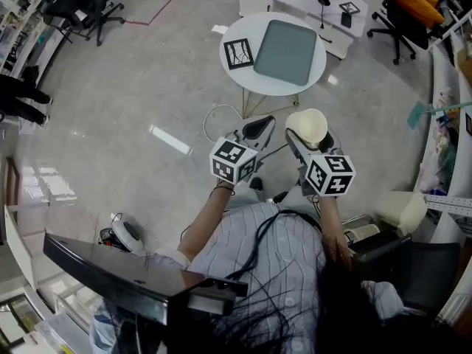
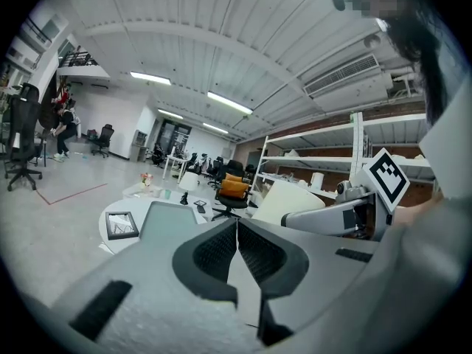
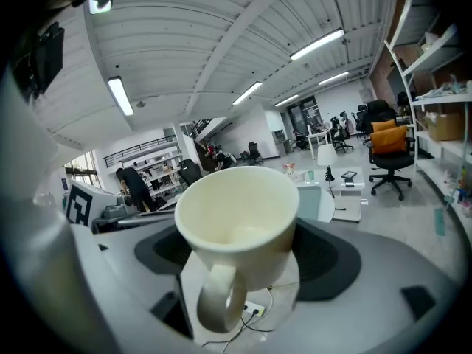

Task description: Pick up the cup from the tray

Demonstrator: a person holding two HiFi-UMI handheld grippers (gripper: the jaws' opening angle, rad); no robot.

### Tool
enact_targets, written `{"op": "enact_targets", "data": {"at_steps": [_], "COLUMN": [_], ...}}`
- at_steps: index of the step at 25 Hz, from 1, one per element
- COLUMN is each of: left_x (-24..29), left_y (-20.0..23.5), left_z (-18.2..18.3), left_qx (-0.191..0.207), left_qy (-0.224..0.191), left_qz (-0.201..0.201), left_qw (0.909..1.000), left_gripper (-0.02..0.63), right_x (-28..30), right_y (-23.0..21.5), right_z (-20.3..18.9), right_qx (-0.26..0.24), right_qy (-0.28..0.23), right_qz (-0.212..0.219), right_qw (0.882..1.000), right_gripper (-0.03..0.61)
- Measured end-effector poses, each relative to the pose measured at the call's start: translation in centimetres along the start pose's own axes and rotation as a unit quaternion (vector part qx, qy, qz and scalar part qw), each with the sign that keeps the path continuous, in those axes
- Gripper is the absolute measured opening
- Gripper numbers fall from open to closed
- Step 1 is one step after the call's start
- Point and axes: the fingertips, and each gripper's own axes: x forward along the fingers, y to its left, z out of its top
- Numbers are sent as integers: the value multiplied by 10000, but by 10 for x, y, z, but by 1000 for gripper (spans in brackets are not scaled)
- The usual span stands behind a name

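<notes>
cup: smooth cream ceramic by the look, soft sheen
tray: matt grey-green, plastic-like
table: smooth white top
left gripper: matt grey plastic, finely grained; dark ribbed pads
right gripper: matt grey plastic
floor: pale, polished, reflecting lights

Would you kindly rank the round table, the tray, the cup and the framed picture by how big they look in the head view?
1. round table
2. tray
3. cup and framed picture: nearly alike; the cup is closer to the camera, so no firm order.
</notes>
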Motion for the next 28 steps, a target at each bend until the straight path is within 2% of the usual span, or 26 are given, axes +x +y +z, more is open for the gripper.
{"op": "enact_targets", "data": {"at_steps": [15, 28], "left_x": [-8, 3], "left_y": [-4, 6], "left_z": [-2, 0], "left_qx": [-98, -86], "left_qy": [-98, 13], "left_qz": [-133, -199], "left_qw": [9998, 9998], "left_gripper": [14, 14], "right_x": [-6, 9], "right_y": [12, 8], "right_z": [-9, -3], "right_qx": [-167, -99], "right_qy": [127, 142], "right_qz": [-62, -58], "right_qw": [9998, 9998], "right_gripper": [394, 394]}}
